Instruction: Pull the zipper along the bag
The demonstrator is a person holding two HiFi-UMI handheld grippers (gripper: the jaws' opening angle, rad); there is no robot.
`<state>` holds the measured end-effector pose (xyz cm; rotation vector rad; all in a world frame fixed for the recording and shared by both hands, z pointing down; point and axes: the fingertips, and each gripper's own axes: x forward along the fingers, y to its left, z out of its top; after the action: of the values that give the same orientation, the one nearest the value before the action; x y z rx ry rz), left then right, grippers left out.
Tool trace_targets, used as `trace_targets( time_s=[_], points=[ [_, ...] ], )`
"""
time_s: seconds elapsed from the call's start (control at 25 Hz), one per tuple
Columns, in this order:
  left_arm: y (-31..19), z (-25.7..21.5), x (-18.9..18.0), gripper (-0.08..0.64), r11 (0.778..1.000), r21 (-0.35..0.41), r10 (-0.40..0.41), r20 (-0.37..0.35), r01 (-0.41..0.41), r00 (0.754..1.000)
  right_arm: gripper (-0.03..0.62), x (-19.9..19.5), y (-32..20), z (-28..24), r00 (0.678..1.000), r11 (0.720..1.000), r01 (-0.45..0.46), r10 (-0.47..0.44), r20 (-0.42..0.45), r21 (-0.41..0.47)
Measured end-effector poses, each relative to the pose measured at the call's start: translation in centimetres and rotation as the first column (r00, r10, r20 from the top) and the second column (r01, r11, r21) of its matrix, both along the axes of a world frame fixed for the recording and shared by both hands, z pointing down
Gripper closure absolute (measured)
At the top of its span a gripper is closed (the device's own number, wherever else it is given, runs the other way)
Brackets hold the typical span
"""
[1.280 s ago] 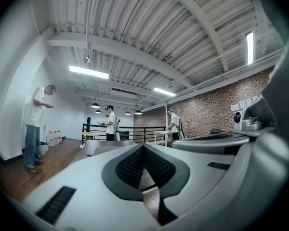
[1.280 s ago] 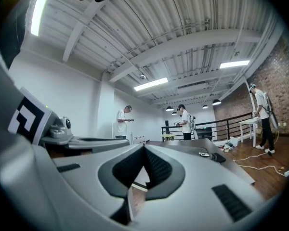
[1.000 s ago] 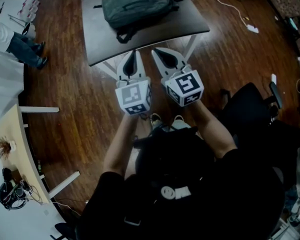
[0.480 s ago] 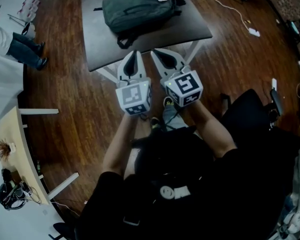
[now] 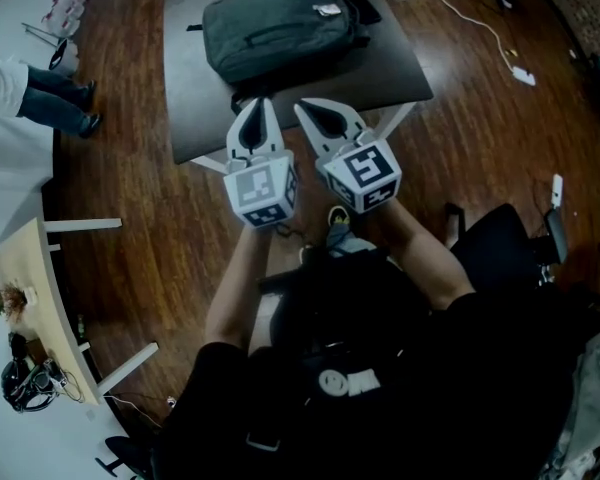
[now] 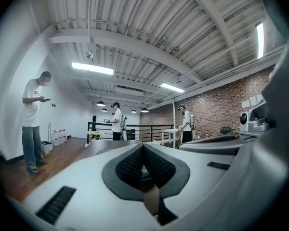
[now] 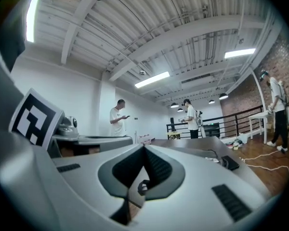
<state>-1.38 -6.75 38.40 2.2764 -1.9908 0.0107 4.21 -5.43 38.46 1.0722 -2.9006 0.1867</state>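
We have closed in on the dark bench (image 5: 390, 63) since a second ago: it sits lower and larger in the head view, and its near edge, which both grippers only just reached then, now lies under their tips. The grey-green bag (image 5: 275, 28) lies flat on the bench's far half (its strap loop (image 5: 243, 98) lies toward us, just beside the left tip). Our forearms (image 5: 232, 288) stretch forward side by side and hold both grippers level. The left gripper (image 5: 255, 111) points at the bag's near side, its fingers (image 6: 129, 167) pressed together on nothing. The right gripper (image 5: 315, 111) angles slightly toward the left one, and its fingers (image 7: 158, 167) are likewise pressed together with nothing in them. Each carries a cube (image 5: 261, 193) of black-and-white square markers, which are patterns rather than words. A small pale label (image 5: 327, 10) at the bag's far corner is too small for us to read.
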Motion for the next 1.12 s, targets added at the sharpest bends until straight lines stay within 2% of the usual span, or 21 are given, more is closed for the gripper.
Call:
trace_targets(
  time_s=[0.24, 0.44, 0.6, 1.12],
  points=[
    [-2.9, -0.4, 0.1, 0.555, 0.999, 0.0, -0.038, 0.014, 0.038, 0.999, 0.581, 0.2, -3.5, 0.3, 0.999, 0.999, 0.033, -0.033, 0.017, -0.01],
    [-4.5, -0.5, -1.6, 0.555, 0.998, 0.007, -0.064, 0.023, 0.064, 0.998, 0.581, -1.3, -5.3, 0.3, 0.998, 0.998, 0.059, -0.059, 0.015, -0.012],
    [-6.8, -0.1, -3.2, 0.555, 0.998, 0.016, -0.055, 0.038, 0.055, 0.998, 0.581, -2.9, -7.5, 0.9, 0.998, 0.998, 0.055, -0.055, 0.007, -0.015],
    [-19.6, 1.8, -10.4, 0.555, 1.0, -0.007, 0.009, 0.013, -0.009, 1.0, 0.581, -8.4, -19.6, 3.7, 0.996, 0.998, -0.047, 0.043, -0.082, -0.043]
  ],
)
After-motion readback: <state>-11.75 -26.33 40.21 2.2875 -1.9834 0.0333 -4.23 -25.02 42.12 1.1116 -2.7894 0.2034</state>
